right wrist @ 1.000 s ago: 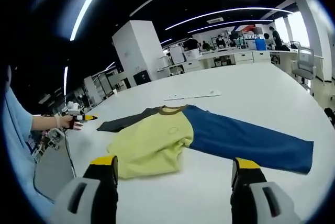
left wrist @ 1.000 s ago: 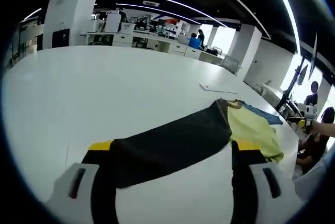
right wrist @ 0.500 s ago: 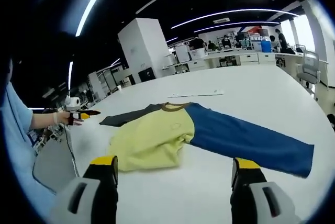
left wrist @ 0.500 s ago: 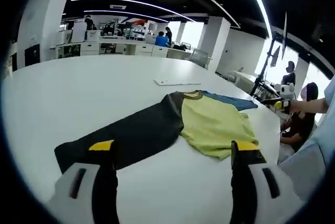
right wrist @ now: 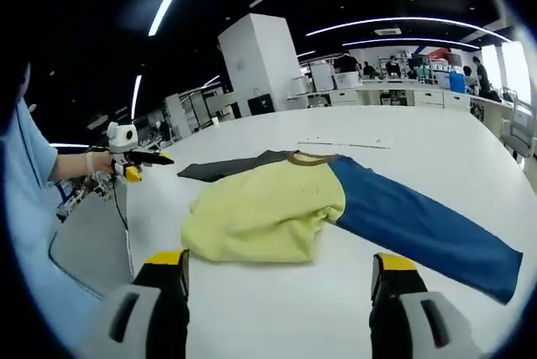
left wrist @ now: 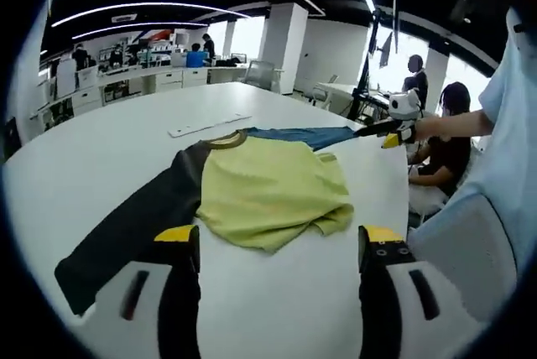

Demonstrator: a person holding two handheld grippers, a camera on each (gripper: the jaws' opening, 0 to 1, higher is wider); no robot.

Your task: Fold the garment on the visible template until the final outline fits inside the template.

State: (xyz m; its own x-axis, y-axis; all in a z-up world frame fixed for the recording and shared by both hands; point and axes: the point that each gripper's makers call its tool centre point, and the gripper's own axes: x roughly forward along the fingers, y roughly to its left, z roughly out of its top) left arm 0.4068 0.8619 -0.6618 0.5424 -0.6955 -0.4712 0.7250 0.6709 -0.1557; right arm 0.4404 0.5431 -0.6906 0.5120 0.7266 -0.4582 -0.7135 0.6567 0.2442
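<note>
A long-sleeved garment lies flat on the white table (left wrist: pixel 84 149). Its rumpled yellow body (left wrist: pixel 268 191) has one black sleeve (left wrist: pixel 134 225) and one blue sleeve (left wrist: pixel 294 134). My left gripper (left wrist: pixel 279 241) is open just short of the yellow hem, holding nothing. In the right gripper view the yellow body (right wrist: pixel 268 216) is central, with the blue sleeve (right wrist: pixel 419 225) running right and the black sleeve (right wrist: pixel 226 168) running left. My right gripper (right wrist: pixel 278 267) is open and apart from the cloth. Each view catches the other gripper (left wrist: pixel 394 120) (right wrist: pixel 126 162) off at the side.
A thin white strip (left wrist: pixel 208 127) (right wrist: pixel 346 142) lies flat on the table beyond the collar. The table's edge curves close by the hem side (right wrist: pixel 126 233). People sit past that edge (left wrist: pixel 449 124). Desks and white pillars (right wrist: pixel 260 65) stand far behind.
The left gripper view has swung from the black sleeve over to the yellow body. The right gripper view shifted only slightly. The garment lies as before, and both grippers stay open.
</note>
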